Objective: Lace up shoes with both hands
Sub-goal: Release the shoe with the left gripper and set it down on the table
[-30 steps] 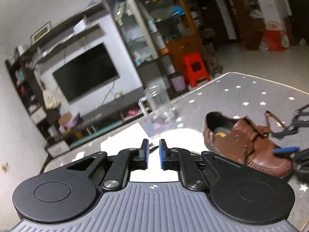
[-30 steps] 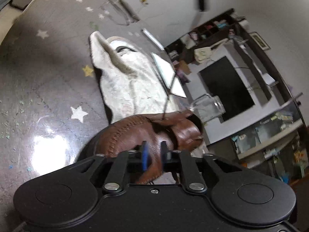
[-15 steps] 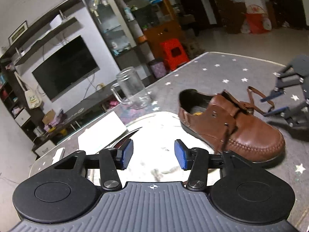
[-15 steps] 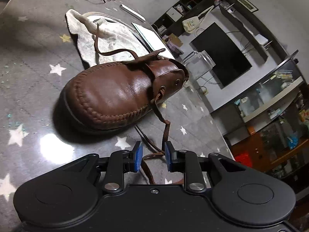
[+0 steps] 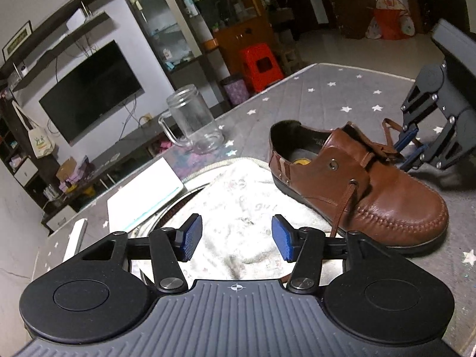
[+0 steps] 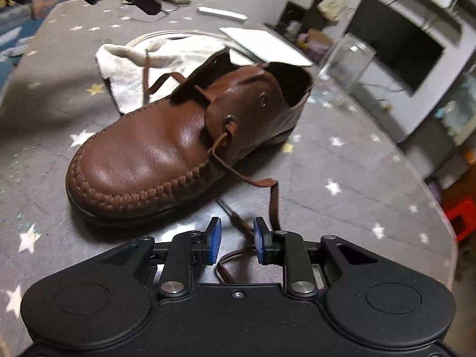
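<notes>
Brown leather shoe [image 6: 166,151] sits on the grey star-patterned table [image 6: 342,160], heel toward the glass mug [image 5: 190,122], its left side just beside a white towel [image 5: 238,208].

Handling, as a judgement: the shoe looks stiff-soled and heavy enough to stay put under light pulls; polished upper likely slippery. The lace [image 6: 247,178] is thin, flat and limp, so it will sag and twist. Best hold looks like near its tip, for steering into the empty upper eyelet [image 6: 263,100].

Left gripper [image 5: 235,238]: jaws opening, moderately wide, nothing between them, above the towel, near side of the shoe.

Right gripper [image 6: 236,239]: narrow gap; lace lies on the table under and between the pads [image 6: 214,239], no pinch visible.

One lace end exits the lower eyelet [image 6: 229,120] and trails to the right gripper. The other end crosses the tongue toward the towel.

Hard to make out:
- lace tips, one hidden under the right gripper body
- the lace's route under the flaps
- right-wrist view slightly blurred
- the person, out of frame
</notes>
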A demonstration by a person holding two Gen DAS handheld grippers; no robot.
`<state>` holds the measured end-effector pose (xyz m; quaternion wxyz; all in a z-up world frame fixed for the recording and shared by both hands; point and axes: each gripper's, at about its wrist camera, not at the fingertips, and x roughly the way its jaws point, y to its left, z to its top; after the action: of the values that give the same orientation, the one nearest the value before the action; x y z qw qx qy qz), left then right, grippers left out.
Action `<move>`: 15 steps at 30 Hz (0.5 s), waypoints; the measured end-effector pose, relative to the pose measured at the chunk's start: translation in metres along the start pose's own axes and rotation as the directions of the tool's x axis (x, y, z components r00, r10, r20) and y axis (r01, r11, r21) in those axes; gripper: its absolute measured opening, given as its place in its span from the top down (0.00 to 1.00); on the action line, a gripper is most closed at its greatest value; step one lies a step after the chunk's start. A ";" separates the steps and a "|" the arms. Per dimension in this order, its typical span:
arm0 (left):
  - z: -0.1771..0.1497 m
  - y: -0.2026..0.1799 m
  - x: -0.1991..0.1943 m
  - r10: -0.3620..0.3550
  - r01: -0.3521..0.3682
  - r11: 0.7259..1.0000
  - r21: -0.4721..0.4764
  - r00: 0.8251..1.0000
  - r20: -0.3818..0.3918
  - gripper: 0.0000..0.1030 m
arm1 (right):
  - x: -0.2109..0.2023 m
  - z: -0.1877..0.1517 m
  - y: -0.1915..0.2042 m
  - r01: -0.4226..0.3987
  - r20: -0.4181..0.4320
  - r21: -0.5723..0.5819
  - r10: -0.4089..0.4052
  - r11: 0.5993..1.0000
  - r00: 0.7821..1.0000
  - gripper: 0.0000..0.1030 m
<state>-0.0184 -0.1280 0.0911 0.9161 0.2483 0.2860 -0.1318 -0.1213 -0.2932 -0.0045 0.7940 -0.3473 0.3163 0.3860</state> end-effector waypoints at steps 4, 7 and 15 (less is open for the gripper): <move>0.000 0.001 0.012 -0.002 0.002 1.000 -0.004 0.999 -0.036 0.48 | 0.001 0.004 -0.017 -0.072 0.003 0.001 0.072 0.997 0.997 0.75; 0.000 0.004 0.018 0.001 -0.002 1.000 -0.016 0.999 -0.053 0.48 | 0.003 0.008 -0.023 -0.122 -0.004 -0.041 0.121 0.992 0.993 0.75; 0.001 0.008 0.030 -0.005 0.003 1.000 -0.025 0.996 -0.089 0.48 | 0.018 0.008 -0.058 -0.259 -0.025 0.049 0.260 0.965 0.965 0.78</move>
<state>0.0095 -0.1244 0.0766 0.9051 0.2419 0.3288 -0.1189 -0.0626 -0.3063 0.0043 0.7391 -0.2909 0.3802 0.4738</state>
